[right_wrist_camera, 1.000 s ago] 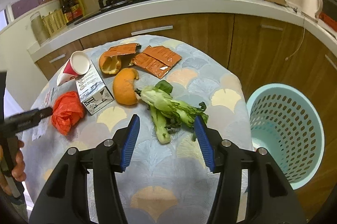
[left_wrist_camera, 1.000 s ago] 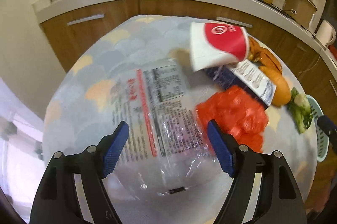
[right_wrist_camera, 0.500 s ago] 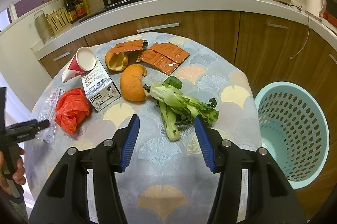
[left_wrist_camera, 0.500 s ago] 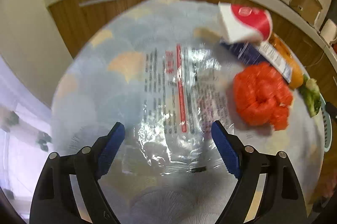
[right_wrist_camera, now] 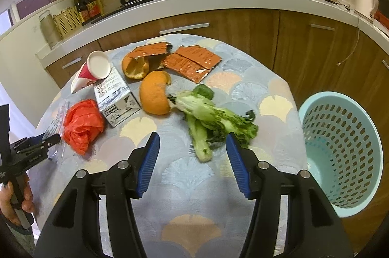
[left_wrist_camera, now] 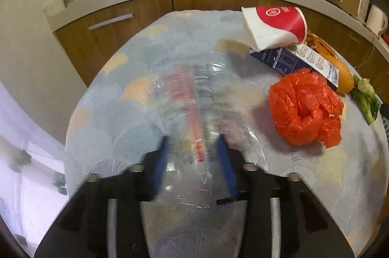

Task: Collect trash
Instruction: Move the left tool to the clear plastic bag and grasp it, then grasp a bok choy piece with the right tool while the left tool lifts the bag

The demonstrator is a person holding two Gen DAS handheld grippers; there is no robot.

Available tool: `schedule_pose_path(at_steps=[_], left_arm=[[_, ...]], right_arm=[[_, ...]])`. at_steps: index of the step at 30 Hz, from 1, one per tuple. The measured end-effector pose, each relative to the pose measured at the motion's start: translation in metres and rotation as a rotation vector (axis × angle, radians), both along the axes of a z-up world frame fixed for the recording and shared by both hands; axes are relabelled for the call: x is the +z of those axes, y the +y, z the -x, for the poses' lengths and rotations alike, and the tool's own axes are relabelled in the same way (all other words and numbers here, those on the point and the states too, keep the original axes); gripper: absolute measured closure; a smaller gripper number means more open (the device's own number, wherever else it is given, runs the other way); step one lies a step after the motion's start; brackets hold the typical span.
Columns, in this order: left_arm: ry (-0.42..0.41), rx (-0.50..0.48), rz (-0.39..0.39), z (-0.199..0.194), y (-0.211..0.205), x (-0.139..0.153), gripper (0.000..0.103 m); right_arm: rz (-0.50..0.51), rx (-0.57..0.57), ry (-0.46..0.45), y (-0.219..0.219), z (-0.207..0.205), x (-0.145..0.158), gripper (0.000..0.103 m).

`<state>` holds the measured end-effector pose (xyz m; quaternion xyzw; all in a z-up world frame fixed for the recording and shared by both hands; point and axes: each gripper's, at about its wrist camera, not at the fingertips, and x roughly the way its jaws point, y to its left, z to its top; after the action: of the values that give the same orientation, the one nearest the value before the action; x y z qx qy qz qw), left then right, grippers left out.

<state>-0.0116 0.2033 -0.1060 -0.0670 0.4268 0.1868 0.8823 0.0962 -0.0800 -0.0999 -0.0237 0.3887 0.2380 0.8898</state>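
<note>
My left gripper [left_wrist_camera: 194, 148] has its fingers closed in on a clear plastic wrapper [left_wrist_camera: 194, 97] with red print, which bunches between them on the table. An orange plastic bag [left_wrist_camera: 305, 109], a blue-white carton [left_wrist_camera: 299, 61] and a red-white paper cup [left_wrist_camera: 277, 24] lie to its right. My right gripper [right_wrist_camera: 192, 156] is open and empty above the table, just short of a bok choy [right_wrist_camera: 214, 119]. Orange peels [right_wrist_camera: 155, 92] and orange packets [right_wrist_camera: 192, 61] lie beyond it. The left gripper also shows at the left edge of the right wrist view [right_wrist_camera: 39, 146].
A light blue perforated basket [right_wrist_camera: 340, 148] stands beside the table at the right. The round table [right_wrist_camera: 194, 187] has a patterned cloth. A kitchen counter [right_wrist_camera: 218, 0] with a wok, stove and pot runs behind.
My left gripper's fingers have closed from wide open onto the clear wrapper, which now bunches up between them. My right gripper has moved slightly closer to the bok choy.
</note>
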Motion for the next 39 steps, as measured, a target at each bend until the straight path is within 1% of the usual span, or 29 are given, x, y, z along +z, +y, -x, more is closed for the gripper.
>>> schedule_pose_path(at_steps=[2,3,4,5,8,11,17,21,23,27,30,34,39], left_arm=[[-0.015,-0.002,0.006,0.002,0.001,0.003,0.081],[-0.021,-0.001,0.002,0.003,0.000,0.004,0.084],[-0.026,0.004,-0.005,0.002,0.001,0.006,0.094],[-0.029,0.010,-0.011,0.003,0.002,0.007,0.099],[-0.041,0.008,0.007,0.005,0.004,0.008,0.100],[-0.061,0.011,0.024,0.009,0.007,0.010,0.101],[-0.137,0.000,0.061,0.025,0.013,0.030,0.101],[-0.186,-0.018,0.050,0.030,0.010,0.049,0.101],[-0.208,-0.038,0.047,0.028,0.006,0.059,0.101],[-0.242,-0.079,0.039,0.021,-0.008,0.072,0.101],[-0.256,-0.102,0.040,0.016,-0.018,0.077,0.101],[-0.265,-0.130,0.050,0.007,-0.030,0.079,0.101],[-0.273,-0.166,0.047,-0.004,-0.045,0.083,0.101]], right_arm=[[0.005,0.009,-0.007,0.003,0.003,0.001,0.050],[0.008,0.012,-0.011,0.005,0.004,0.002,0.050],[0.009,0.013,-0.013,0.006,0.005,0.002,0.050],[0.008,0.016,-0.014,0.007,0.006,0.003,0.050],[-0.012,0.036,-0.013,0.010,0.010,0.006,0.050],[-0.046,0.089,-0.008,0.020,0.017,0.011,0.050],[0.011,0.158,-0.064,0.051,0.035,0.016,0.050],[0.046,0.135,-0.112,0.050,0.036,0.021,0.050],[0.043,0.106,-0.116,0.037,0.029,0.023,0.050],[0.037,0.024,-0.086,-0.001,0.002,0.021,0.049],[0.069,0.001,-0.069,-0.018,-0.016,0.015,0.048],[0.080,0.059,-0.059,-0.015,-0.027,0.011,0.044],[0.135,0.128,-0.074,0.013,-0.039,0.004,0.044]])
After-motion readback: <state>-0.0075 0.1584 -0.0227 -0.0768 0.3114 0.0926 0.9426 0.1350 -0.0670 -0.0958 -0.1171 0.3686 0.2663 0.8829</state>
